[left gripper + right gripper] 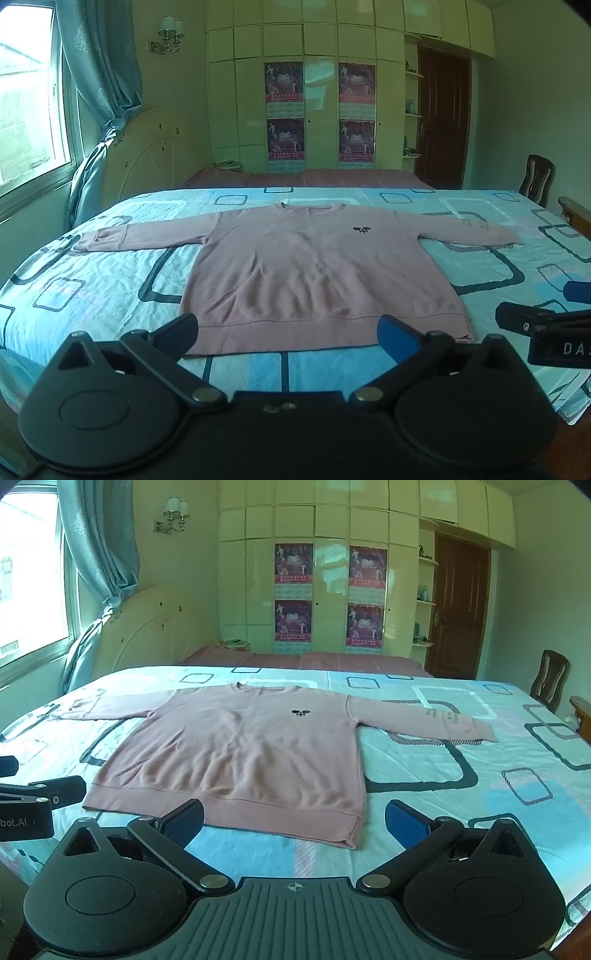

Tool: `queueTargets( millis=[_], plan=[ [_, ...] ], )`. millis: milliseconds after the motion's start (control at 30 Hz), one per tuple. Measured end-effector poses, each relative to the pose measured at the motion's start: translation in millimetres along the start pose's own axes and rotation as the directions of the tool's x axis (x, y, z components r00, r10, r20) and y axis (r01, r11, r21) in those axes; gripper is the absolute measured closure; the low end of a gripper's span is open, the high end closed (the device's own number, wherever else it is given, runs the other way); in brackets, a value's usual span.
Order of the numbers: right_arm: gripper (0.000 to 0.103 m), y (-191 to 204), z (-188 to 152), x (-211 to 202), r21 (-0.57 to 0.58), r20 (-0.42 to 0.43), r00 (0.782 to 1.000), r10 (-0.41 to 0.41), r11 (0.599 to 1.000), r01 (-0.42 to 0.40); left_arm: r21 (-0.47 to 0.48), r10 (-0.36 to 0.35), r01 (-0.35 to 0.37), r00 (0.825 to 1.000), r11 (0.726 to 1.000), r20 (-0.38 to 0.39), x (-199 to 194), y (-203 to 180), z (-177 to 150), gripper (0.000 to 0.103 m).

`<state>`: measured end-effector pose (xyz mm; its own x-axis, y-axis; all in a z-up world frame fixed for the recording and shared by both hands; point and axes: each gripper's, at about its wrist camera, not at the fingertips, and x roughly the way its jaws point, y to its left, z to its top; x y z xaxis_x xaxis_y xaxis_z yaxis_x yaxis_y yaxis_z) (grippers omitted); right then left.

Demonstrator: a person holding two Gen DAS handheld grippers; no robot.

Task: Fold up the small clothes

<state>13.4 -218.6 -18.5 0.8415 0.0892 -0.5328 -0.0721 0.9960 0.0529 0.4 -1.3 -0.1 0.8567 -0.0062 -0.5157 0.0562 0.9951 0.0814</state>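
on the bed (110, 280) pink sweater (314, 266) flat, soft, light; pinch near hem corners; left gripper (288, 332) and right gripper (293, 821) spread, empty.

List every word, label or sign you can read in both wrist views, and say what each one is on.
"DA" on the right gripper body, cut off by the frame edge.
"bot.AI" on the left gripper body, its start cut off.
Small printed lines on the pink sweatshirt sleeve: too blurred to read.
Four posters on the wardrobe: text too small to read.
Dark chest emblem: a motif, no letters made out.
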Motion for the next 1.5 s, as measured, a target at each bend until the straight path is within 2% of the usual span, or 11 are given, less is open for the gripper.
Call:
queueTargets(
  millis=[467,1500],
  plan=[
    [0.0,-0.1,-0.6,-1.2,0.002,0.005,1.0,0.002,1.0,-0.002,-0.037,-0.001,0.001,1.0,0.999,-0.006,-4.6,5.0,-2.6,0.0],
    [0.0,2.4,4.1,-2.9,-0.012,0.012,1.0,0.012,1.0,-0.012,-0.03,0.01,-0.01,1.0,0.999,0.004,-9.5,6.4,0.1,0.0]
  ],
)
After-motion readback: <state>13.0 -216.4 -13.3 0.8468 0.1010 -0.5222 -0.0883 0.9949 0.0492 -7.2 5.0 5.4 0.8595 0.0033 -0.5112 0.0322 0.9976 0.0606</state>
